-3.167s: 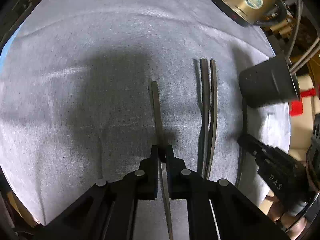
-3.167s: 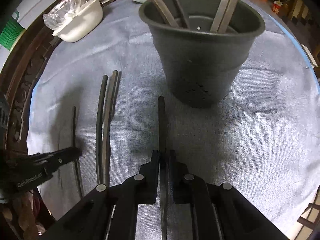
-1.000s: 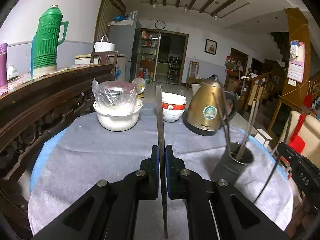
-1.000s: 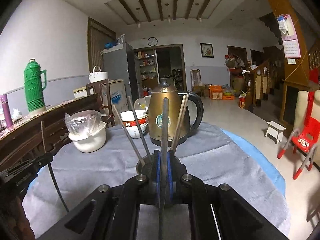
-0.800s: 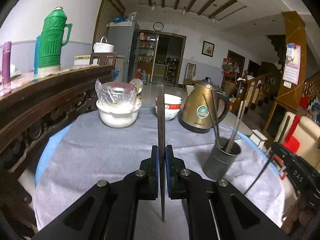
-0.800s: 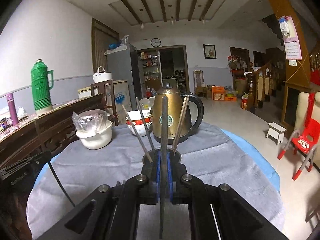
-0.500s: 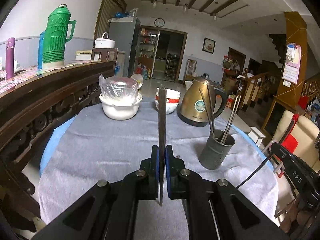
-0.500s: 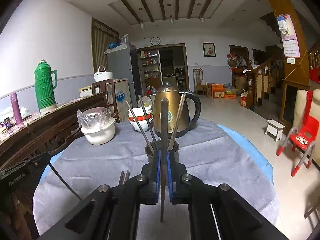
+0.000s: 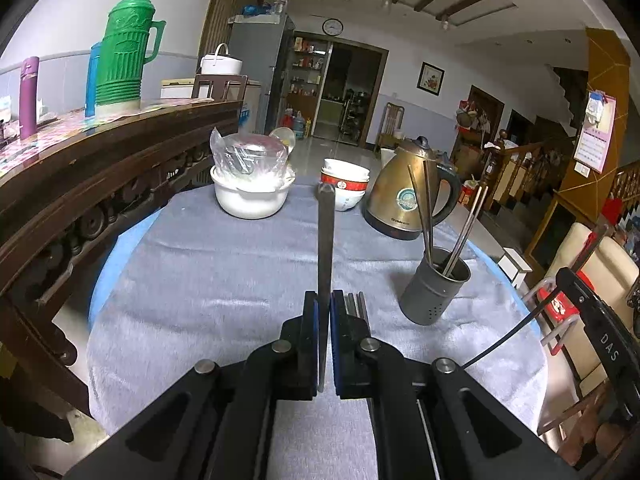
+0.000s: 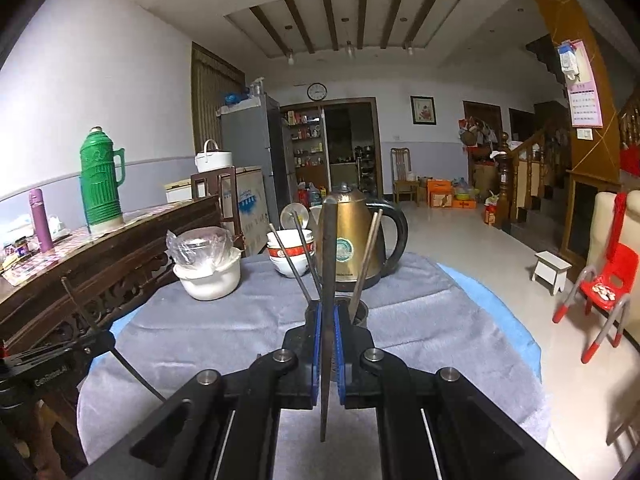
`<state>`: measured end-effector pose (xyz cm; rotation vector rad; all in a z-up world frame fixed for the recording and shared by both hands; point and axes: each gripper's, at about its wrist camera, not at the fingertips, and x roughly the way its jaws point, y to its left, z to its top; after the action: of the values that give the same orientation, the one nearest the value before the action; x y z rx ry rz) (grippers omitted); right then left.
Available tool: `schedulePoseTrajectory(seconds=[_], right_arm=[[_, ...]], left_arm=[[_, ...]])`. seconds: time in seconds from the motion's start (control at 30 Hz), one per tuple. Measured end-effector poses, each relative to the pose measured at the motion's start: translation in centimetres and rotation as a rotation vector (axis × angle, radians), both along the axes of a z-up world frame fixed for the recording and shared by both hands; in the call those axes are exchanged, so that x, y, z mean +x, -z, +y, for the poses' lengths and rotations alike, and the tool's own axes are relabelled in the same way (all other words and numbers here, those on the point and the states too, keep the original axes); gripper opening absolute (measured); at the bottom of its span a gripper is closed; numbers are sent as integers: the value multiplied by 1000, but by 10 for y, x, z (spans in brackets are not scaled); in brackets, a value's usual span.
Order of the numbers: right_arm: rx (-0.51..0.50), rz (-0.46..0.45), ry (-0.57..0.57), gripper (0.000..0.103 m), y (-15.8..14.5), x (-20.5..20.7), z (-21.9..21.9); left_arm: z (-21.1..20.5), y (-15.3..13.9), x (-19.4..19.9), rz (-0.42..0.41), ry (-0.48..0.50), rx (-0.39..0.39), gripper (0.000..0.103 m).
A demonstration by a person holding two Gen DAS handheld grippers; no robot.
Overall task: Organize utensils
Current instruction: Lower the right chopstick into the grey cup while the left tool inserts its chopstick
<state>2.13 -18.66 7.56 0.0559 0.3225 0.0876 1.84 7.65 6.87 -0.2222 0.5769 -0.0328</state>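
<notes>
Two chopsticks are up off the cloth now, one in each gripper. Three seconds back both lay flat on the grey tablecloth (image 9: 200, 280) with the fingers closed over them; since then both hands have lifted and levelled out, so the cameras look across the table instead of down at it.

The left gripper (image 9: 324, 344) is closed tight on a dark chopstick (image 9: 325, 240), which stands up from the pads and ends in line with the stacked bowls (image 9: 344, 188) beyond. The right gripper (image 10: 328, 356) is clamped just as tightly on its own chopstick (image 10: 329, 264), which crosses in front of the brass kettle (image 10: 352, 244).

The grey utensil holder (image 9: 434, 294) is the landmark. It stands on the cloth in front of the kettle, with about four chopsticks leaning in it already. From the left camera it sits to the right of the held stick; from the right camera it is directly behind the fingers, mostly hidden by them. Beside the holder, toward the left gripper, a further pair (image 9: 356, 304) lies on the cloth, though only their ends show past the finger, so the count is probably two rather than certainly.

The pickup looks finished, and the right stick seems best lined up with the holder. Tipping each stick over the rim appears to be the step ahead, with the loose pair left for afterwards.
</notes>
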Motion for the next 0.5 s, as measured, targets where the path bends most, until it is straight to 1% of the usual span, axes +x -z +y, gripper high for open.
schedulePoseTrajectory(seconds=[0.2,0.3,0.4,0.5], right_arm=[[13,-12,-14,7,-7,-4,2],[24,-19,-19,7,-11,-7,2],[43,-23,-22,7,-14,-9,0],[68,-23,-24,7,-16,-8,-5]], left_arm=[[7,-7,-2,-8,3,-46,6],[15,-15,-3,-32,8,-104,6],[25,-25,-3,-60,17,-180,6],[31,-33,-1,-75,17,-226,6]])
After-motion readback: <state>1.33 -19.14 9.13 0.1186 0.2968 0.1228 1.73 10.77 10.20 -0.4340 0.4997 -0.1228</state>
